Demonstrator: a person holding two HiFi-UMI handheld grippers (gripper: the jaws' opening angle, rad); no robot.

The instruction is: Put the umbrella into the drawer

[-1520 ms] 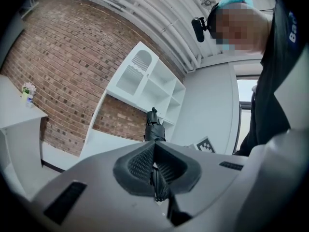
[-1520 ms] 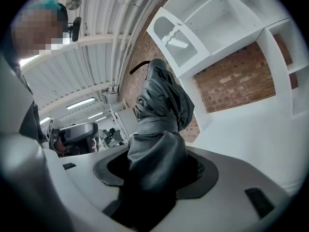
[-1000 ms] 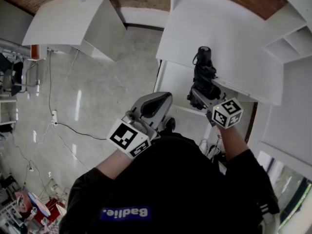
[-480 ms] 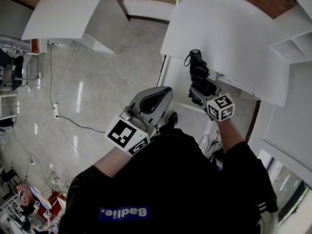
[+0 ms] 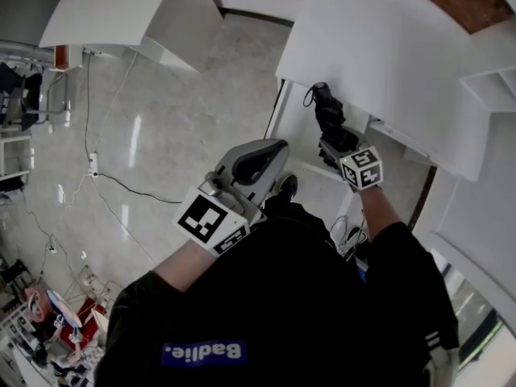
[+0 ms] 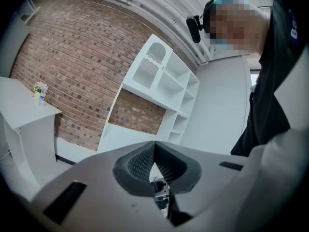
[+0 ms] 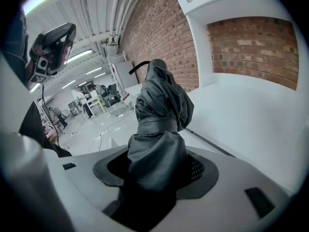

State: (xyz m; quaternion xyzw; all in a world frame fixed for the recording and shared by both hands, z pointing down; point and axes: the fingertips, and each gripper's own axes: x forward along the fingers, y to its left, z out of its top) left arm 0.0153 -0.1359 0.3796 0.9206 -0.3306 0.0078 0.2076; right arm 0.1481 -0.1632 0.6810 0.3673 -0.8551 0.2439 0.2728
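The umbrella (image 5: 326, 113) is black, folded and strapped, with a loop at its far end. My right gripper (image 5: 332, 142) is shut on it and holds it over the front edge of the white desk (image 5: 387, 47). In the right gripper view the umbrella (image 7: 159, 110) rises from between the jaws of my right gripper (image 7: 157, 166) and points along the desk top. A white panel (image 5: 300, 135) lies just under the desk edge; I cannot tell if it is the drawer. My left gripper (image 5: 276, 153) hangs beside it to the left, over the floor, and in its own view my left gripper (image 6: 154, 148) is shut with nothing in it.
A second white table (image 5: 121, 6) stands at the upper left across the pale floor. Cables (image 5: 121, 193) trail over the floor at the left. White shelving (image 5: 492, 87) stands at the right. The person's dark torso fills the lower part of the head view.
My right gripper has carried the umbrella a little up and to the left, closer to the desk's front edge. The left gripper has hardly moved.
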